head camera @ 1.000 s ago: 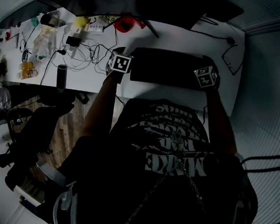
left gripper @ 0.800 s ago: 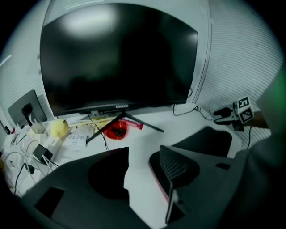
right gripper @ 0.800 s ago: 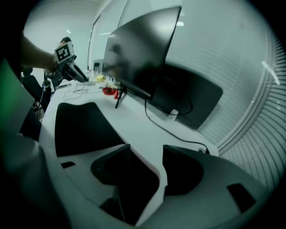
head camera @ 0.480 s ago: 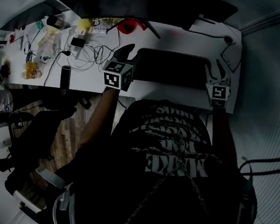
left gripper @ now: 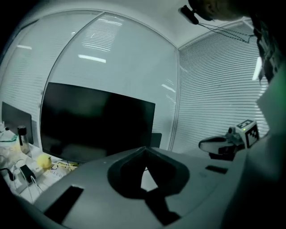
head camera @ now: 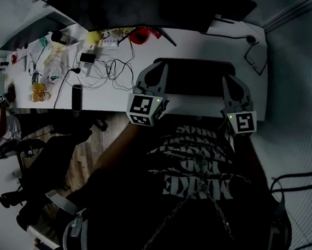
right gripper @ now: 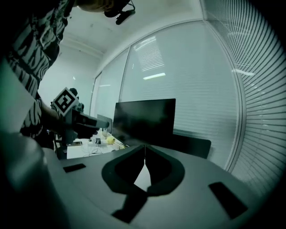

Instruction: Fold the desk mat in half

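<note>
The black desk mat lies flat on the white desk, in front of the monitor. Both grippers hang in the air above its near edge, pointing almost level toward the monitor. In the head view the left gripper is over the mat's near left corner and the right gripper over its near right corner. Their jaws have just been closing, and nothing is between them. In the gripper views the left gripper and the right gripper each show tips meeting, shut on nothing. The mat is hidden in both of those views.
A large dark monitor stands at the desk's far edge. Tangled cables, a yellow object, a red object and a black cylinder crowd the desk's left part. A thin cable loops at the far right.
Both grippers rose from the mat's near corners toward the camera and tilted up to near level. Their jaws stood open half a second ago and are now shut. The mat stayed on the desk.
</note>
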The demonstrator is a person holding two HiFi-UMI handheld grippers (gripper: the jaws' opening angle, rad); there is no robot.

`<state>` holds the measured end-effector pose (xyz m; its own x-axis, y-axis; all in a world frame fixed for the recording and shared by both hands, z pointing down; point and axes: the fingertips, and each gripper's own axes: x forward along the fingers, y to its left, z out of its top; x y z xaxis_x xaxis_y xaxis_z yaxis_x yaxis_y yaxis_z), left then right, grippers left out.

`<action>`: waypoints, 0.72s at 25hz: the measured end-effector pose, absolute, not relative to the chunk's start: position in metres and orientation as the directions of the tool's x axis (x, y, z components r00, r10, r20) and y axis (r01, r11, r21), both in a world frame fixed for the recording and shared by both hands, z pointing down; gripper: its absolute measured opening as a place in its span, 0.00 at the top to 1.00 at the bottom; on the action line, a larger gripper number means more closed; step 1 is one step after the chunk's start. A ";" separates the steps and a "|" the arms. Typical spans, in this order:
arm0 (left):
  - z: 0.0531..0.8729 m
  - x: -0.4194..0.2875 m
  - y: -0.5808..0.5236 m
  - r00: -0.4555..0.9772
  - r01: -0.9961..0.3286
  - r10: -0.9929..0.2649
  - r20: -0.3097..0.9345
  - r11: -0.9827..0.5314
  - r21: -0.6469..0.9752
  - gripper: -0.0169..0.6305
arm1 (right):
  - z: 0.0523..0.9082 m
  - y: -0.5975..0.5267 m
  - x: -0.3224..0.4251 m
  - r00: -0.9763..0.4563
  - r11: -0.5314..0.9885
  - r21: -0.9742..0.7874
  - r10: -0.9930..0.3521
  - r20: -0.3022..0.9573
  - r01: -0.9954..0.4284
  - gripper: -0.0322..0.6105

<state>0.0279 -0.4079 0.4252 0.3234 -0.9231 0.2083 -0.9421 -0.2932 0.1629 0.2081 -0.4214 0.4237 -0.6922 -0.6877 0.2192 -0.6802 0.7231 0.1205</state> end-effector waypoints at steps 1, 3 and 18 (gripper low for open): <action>0.432 0.030 -0.406 0.316 -0.945 -0.922 0.224 -0.283 0.167 0.97 | 0.424 -0.417 0.203 -0.699 0.730 0.109 -0.679 0.222 -0.675 0.95; 0.444 0.037 -0.404 0.329 -0.941 -0.910 0.253 -0.292 0.173 0.97 | 0.429 -0.410 0.196 -0.705 0.740 0.097 -0.665 0.245 -0.665 0.95; 0.443 0.042 -0.408 0.429 -0.901 -0.862 0.270 -0.388 0.192 0.97 | 0.426 -0.402 0.191 -0.644 0.687 0.097 -0.713 0.277 -0.720 0.95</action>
<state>0.0424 -0.4079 0.4427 0.4288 -0.8621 0.2701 -0.9014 -0.3881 0.1920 0.1910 -0.4015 0.4256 -0.6436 -0.7134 0.2773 -0.7200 0.6872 0.0969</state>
